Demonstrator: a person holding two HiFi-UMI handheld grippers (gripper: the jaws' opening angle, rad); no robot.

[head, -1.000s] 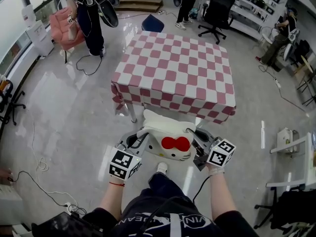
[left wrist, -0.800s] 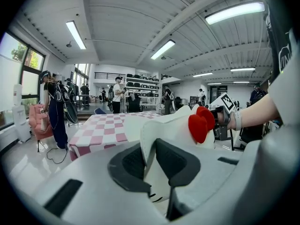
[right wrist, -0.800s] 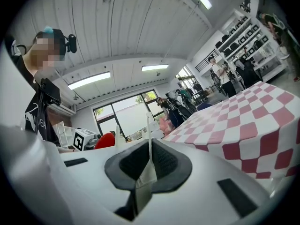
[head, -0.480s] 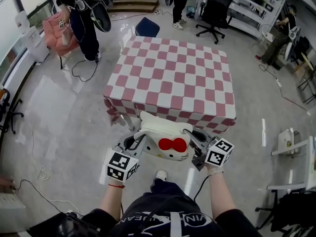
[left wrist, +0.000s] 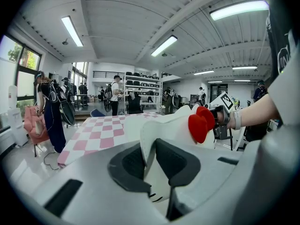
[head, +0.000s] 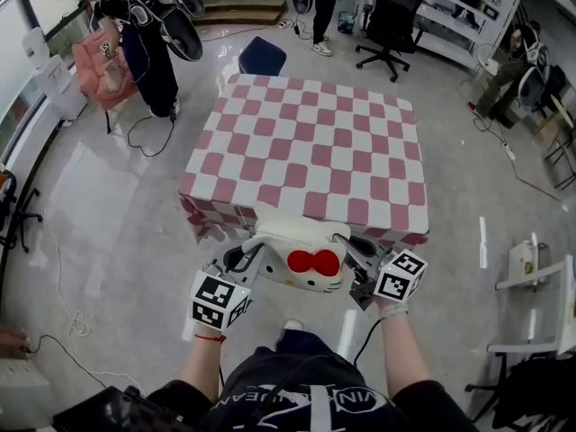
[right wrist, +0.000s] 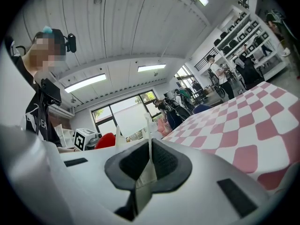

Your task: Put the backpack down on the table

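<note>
A white cat-face backpack [head: 301, 252] with a red bow [head: 314, 262] hangs in the air just before the near edge of the table [head: 306, 156], which wears a pink-and-white checked cloth. My left gripper [head: 248, 257] is shut on the backpack's left side [left wrist: 161, 125], the white fabric pinched between its dark pads. On the other side, my right gripper [head: 349, 248] is shut on a thin white edge of the backpack [right wrist: 149, 161]. The table [right wrist: 243, 130] lies beyond the right jaws and shows in the left gripper view [left wrist: 103, 128] too.
A coat rack with dark clothes [head: 148, 25] and a pink chair [head: 99, 57] stand at far left. A blue stool [head: 262, 57] sits behind the table, with office chairs [head: 391, 16] and shelves at the back. Cables [head: 63, 322] trail over the floor at left. A person [head: 517, 57] sits far right.
The person has stepped toward the table, so the backpack now hangs closer to its near edge. Both grippers keep their hold on the backpack.
</note>
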